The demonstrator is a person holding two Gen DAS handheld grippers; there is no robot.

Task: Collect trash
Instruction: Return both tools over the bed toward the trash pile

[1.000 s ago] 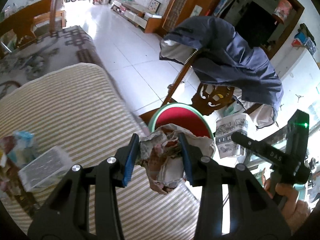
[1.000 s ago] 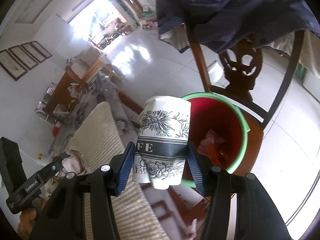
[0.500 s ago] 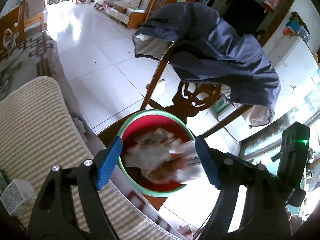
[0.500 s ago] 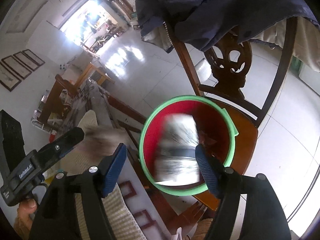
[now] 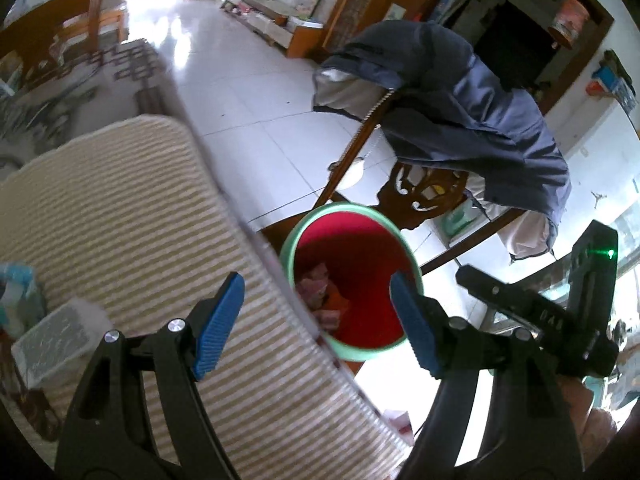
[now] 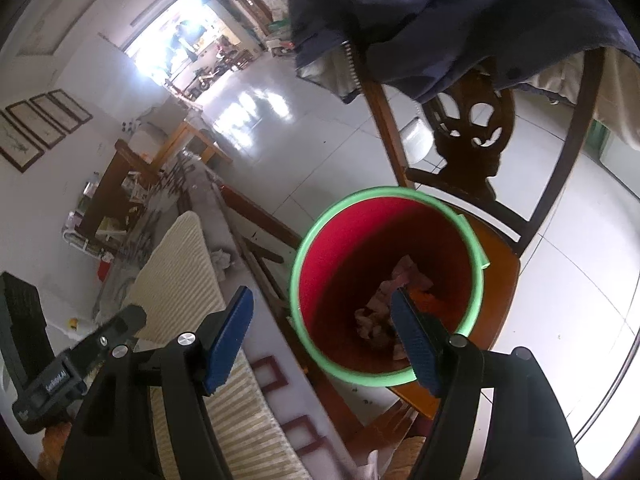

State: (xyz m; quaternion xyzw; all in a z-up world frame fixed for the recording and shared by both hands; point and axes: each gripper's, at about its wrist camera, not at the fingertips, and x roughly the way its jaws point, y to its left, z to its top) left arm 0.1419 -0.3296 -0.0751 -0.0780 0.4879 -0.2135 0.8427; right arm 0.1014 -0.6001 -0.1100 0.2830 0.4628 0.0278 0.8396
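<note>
A red bin with a green rim (image 5: 347, 207) stands on a wooden chair seat beside the table. Crumpled trash (image 5: 318, 286) lies at its bottom. My left gripper (image 5: 316, 326) hangs open and empty over the table edge and the bin's near rim. In the right wrist view the bin (image 6: 383, 191) sits just ahead, with crumpled trash (image 6: 404, 276) inside. My right gripper (image 6: 322, 342) is open, nothing between its blue pads, above the bin's left rim. I cannot make out the paper cup in the bin.
A striped cloth (image 5: 120, 220) covers the table, with a clear plastic box (image 5: 52, 336) and wrappers at its left. A navy jacket (image 5: 460, 112) drapes over the carved chair back (image 6: 468, 132). White tiled floor (image 5: 240, 92) lies beyond.
Both grippers opened. The crumpled wrapper left the left one and the paper cup left the right one, both falling into the bin. The left view then swung back toward the table.
</note>
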